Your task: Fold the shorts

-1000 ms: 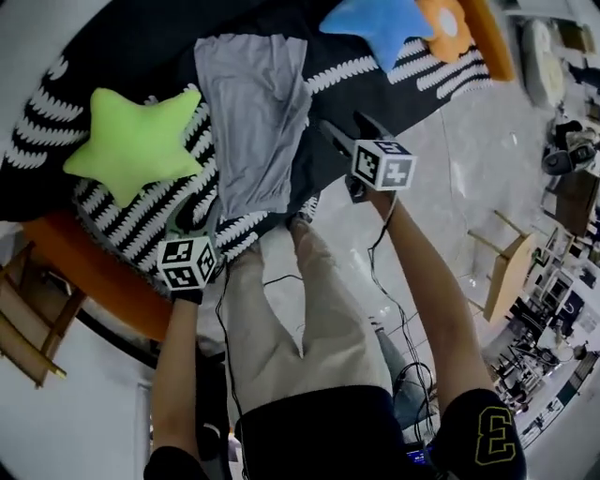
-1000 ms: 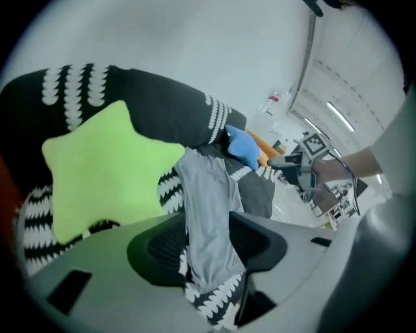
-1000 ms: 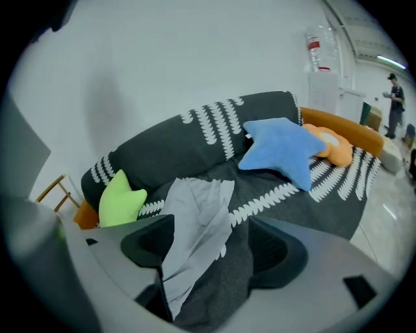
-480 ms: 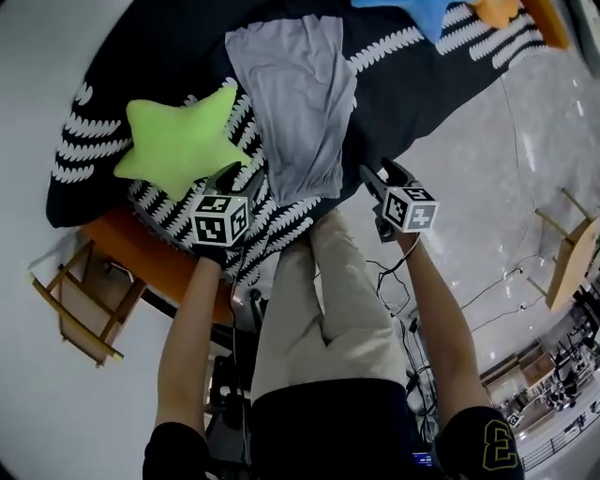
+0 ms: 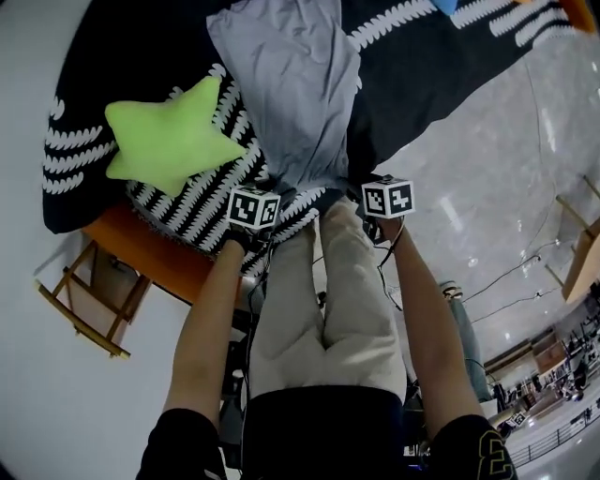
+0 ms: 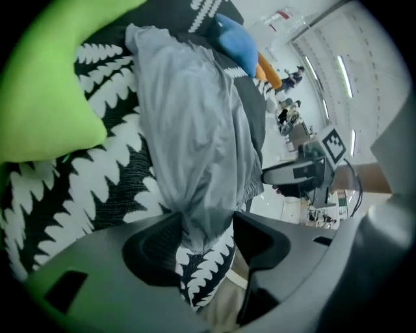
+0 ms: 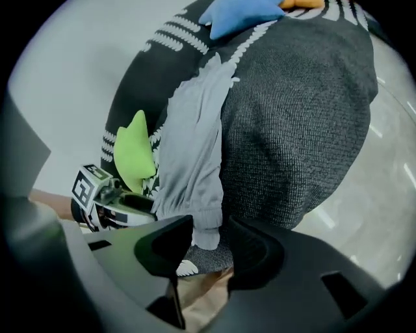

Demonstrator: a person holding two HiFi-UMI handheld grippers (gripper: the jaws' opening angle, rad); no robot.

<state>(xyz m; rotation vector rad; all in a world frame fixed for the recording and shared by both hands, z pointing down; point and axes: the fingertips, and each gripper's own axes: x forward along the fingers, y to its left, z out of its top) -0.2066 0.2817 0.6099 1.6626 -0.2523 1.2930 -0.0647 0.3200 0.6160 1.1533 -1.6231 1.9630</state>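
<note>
The grey shorts [image 5: 291,84] lie flat on a black blanket with white leaf marks [image 5: 187,211], their near hem at the blanket's edge. My left gripper [image 5: 274,187] is at the hem's left corner. In the left gripper view the shorts [image 6: 188,130] run down into the gap of the left gripper [image 6: 205,237]. Its jaws are opening, with cloth and blanket edge between them. My right gripper [image 5: 361,187] is at the right corner. There the hem of the shorts [image 7: 195,149] hangs between the jaws of the right gripper [image 7: 208,240], which are closing and not pressing on it.
A green star pillow [image 5: 169,136] rests on the blanket left of the shorts. A blue pillow [image 7: 240,16] lies at the far end. An orange frame edge [image 5: 141,253] and a wooden chair [image 5: 84,300] stand at the lower left. The person's beige trouser legs [image 5: 328,300] are below the grippers.
Both grippers dropped and closed in on the near hem of the shorts, the right one swinging in from the right. The shorts have not moved on the blanket.
</note>
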